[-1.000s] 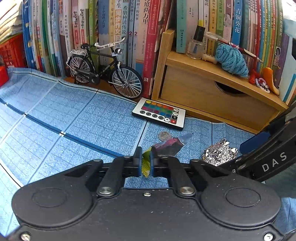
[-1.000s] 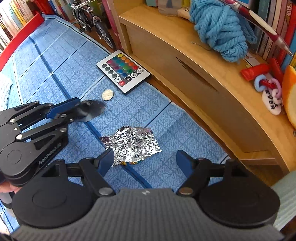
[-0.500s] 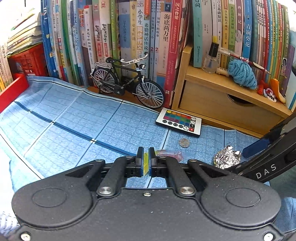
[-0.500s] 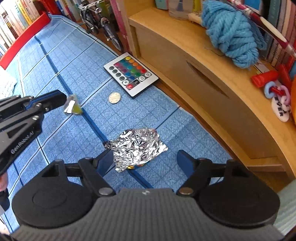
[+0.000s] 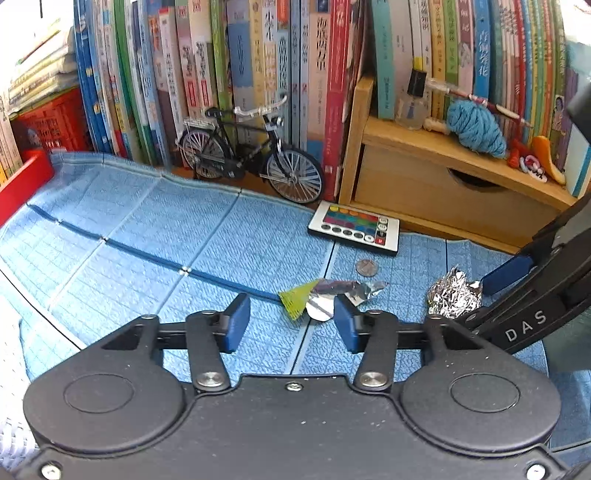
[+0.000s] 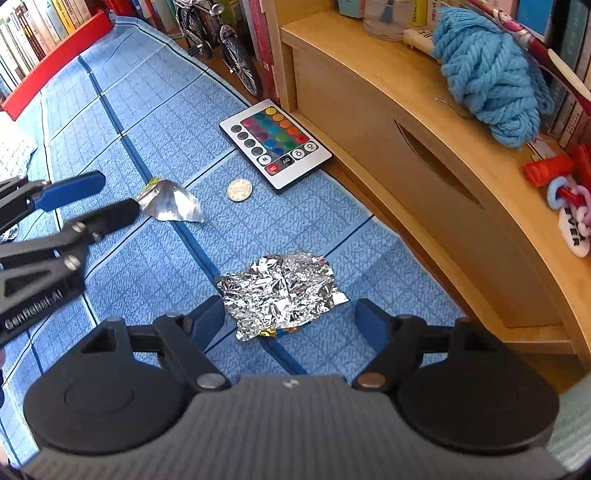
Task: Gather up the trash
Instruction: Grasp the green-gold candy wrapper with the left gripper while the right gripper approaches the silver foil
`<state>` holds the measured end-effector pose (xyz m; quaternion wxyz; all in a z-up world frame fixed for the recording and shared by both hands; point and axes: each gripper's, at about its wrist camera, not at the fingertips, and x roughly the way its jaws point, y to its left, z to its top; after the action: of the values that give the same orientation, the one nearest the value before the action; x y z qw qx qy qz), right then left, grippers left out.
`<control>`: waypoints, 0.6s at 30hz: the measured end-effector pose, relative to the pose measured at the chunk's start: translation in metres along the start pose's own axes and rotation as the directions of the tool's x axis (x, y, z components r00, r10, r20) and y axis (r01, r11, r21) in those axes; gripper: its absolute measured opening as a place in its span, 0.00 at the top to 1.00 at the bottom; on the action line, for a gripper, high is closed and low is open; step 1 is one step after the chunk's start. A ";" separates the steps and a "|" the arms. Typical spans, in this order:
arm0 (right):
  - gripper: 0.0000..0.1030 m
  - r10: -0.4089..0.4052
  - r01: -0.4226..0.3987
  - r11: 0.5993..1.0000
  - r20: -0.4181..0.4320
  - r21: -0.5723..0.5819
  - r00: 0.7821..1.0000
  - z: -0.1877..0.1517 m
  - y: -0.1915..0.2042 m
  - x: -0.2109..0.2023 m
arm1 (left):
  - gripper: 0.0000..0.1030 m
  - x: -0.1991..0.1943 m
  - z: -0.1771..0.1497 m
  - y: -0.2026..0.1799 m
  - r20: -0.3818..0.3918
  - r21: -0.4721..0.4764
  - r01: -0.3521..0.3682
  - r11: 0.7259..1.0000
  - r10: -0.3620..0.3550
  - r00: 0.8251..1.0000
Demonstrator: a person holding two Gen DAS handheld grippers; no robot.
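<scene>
Blue mat [image 5: 147, 236], open leftward

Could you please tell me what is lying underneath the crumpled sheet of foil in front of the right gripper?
The crumpled foil rests on the blue mat. A small colourful scrap peeks out under its near edge; what it is, and anything further beneath, is covered.

A blue quilted mat [image 5: 155, 229] fronts upright books [image 5: 258, 66] and a wooden shelf [image 6: 424, 155].

The crumpled foil [image 6: 282, 291] is covering a small colourful thing; the book tops [image 5: 258, 22] are running off the picture's edge.
</scene>
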<state>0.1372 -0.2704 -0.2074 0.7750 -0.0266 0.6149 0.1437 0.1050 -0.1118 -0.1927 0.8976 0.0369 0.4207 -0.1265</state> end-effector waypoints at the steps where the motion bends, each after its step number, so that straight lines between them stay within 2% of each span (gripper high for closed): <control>1: 0.17 0.001 -0.001 1.000 0.000 0.000 1.000 0.000 0.000 0.000 | 0.50 0.003 0.001 0.002 -0.009 -0.034 0.011 0.999 -0.011 1.000; 5: 0.17 0.005 -0.005 1.000 0.000 0.003 1.000 -0.001 -0.001 -0.001 | 0.42 0.015 0.006 0.012 -0.030 -0.218 0.064 0.974 -0.073 0.997; 7: 0.17 0.006 -0.006 1.000 0.000 0.004 1.000 -0.001 -0.002 -0.001 | 0.39 0.021 0.009 0.013 -0.044 -0.261 0.066 0.963 -0.080 0.996; 11: 0.17 0.007 -0.007 1.000 0.002 0.004 1.000 -0.001 -0.002 -0.001 | 0.34 0.030 0.014 0.006 -0.070 -0.259 0.029 0.965 -0.048 0.996; 14: 0.17 0.007 -0.007 1.000 0.005 0.001 1.000 -0.001 -0.002 -0.002 | 0.28 0.031 0.014 0.002 -0.062 -0.253 0.014 0.967 -0.030 0.998; 18: 0.17 0.005 -0.005 1.000 0.009 -0.008 1.000 -0.001 -0.001 -0.002 | 0.27 0.036 0.015 -0.003 -0.072 -0.224 -0.012 0.974 -0.004 0.997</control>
<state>0.1360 -0.2722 -0.2061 0.7772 -0.0274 0.6110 0.1484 0.1379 -0.1241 -0.2103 0.8804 -0.0594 0.4644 -0.0749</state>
